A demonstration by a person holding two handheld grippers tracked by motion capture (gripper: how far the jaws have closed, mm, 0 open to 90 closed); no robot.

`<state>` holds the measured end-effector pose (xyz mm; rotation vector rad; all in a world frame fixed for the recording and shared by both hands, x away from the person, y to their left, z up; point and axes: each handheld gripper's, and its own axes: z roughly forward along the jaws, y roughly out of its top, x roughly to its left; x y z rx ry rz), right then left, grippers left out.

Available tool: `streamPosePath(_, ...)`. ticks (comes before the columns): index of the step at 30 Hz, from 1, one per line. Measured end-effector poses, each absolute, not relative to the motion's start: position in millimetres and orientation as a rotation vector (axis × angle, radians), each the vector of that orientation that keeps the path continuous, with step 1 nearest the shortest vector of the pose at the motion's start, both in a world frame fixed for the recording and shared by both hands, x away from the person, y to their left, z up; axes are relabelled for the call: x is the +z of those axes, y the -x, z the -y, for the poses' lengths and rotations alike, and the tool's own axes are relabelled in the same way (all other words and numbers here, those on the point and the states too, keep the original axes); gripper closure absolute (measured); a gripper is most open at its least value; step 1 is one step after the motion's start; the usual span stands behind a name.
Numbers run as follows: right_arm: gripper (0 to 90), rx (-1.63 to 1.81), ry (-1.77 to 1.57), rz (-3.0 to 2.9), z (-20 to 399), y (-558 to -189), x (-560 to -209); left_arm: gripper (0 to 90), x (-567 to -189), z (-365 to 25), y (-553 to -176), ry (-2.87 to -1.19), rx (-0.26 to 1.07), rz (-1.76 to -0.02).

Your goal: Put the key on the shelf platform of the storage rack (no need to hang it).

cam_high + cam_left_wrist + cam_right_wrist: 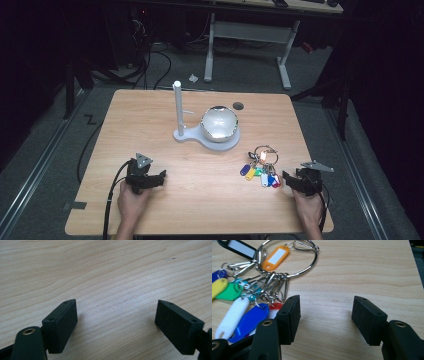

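You are at a light wooden table (200, 200), a gripper in each hand. Your left gripper (159, 178) rests low on the near left of the table, its jaws wide apart with bare wood between them, as its own view (117, 322) confirms. Your right gripper (286, 179) sits at the near right, jaws also wide apart and clamped on nothing; in its own view (325, 317) its left jaw lies just beside the key ring, with a red tag tucked against it, though whether they touch is hard to tell.

The key ring (262, 165) lies flat on the table, right of centre and just left of your right gripper. It is a large metal ring (289, 257) carrying small clips and coloured plastic tags: orange, black, yellow, green, white, blue and red.

Farther off, near the table's middle, stands a white stand (205, 135) with an upright post (177, 105) and a shiny domed bowl (219, 122). What the bowl holds cannot be told.
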<state>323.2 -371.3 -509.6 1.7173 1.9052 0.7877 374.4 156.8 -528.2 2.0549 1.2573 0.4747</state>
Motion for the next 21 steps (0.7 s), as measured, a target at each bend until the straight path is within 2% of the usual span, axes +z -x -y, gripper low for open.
streamPosePath(21, 43.8, 0.892, -1.545, -2.015, 334, -322, -489, 18.6, -528, -157, -374, -2.054, 0.474, -1.257)
